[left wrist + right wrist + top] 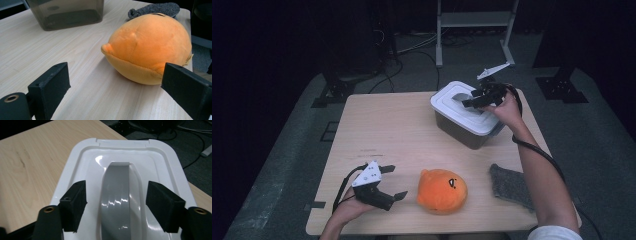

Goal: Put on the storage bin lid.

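An orange plush toy (442, 191) with a small face lies near the table's front edge; in the left gripper view the plush (150, 47) sits just beyond the jaws. My left gripper (393, 182) rests open on the table to its left, empty. At the back right stands a dark translucent bin (459, 131) closed by a white lid (451, 101) with a grey handle (117, 200). My right gripper (468, 98) hovers open over that lid, its jaws standing on either side of the handle without closing on it.
A grey knitted cloth (511, 186) lies at the front right, under the person's right forearm. The wooden table (387, 130) has bare room across its left and middle. Beyond it are a dark floor, cables and a metal stand (474, 25).
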Motion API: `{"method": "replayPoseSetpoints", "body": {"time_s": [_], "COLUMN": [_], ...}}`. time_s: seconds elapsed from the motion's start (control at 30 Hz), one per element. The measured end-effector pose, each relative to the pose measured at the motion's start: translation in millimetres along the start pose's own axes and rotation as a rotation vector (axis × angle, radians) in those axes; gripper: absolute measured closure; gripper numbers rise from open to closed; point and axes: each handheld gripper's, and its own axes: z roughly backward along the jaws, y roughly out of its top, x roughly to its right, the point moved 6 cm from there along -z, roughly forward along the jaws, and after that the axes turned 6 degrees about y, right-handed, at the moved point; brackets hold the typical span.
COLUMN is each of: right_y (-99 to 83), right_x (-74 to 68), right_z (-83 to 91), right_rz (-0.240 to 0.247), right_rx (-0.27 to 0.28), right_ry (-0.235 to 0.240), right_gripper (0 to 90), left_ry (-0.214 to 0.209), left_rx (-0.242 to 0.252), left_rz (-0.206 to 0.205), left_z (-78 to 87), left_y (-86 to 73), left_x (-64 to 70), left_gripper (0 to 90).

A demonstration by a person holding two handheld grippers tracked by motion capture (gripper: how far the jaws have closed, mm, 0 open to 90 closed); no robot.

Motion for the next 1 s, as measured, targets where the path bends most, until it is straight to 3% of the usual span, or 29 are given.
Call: {"method": "replayPoseSetpoints", "body": {"time_s": [0.4,0.57,1.0], "right_y": [-1.6,-1.6,-0.7], "right_x": [-1.6,-3.4,-16.4], "right_z": [-9.8,-10.0,-11.7], "right_rz": [-0.004,-0.019,0.009], "right_rx": [-0.003,-0.011,-0.032], "right_ry": [0.022,0.048,0.117], "right_gripper": [64.8,65.6,66.4], "left_ry": [0.014,0.021,0.031], "left_rx": [0.019,0.018,0.03], "left_rz": [0.014,0.007,0.013], "left_z": [5.2,6.4,9.7], "left_y": [0.6,1.2,2.7], "left_x": [-4.5,-5.3,-7.2], "left_gripper": [7.2,7.2,7.2]}}
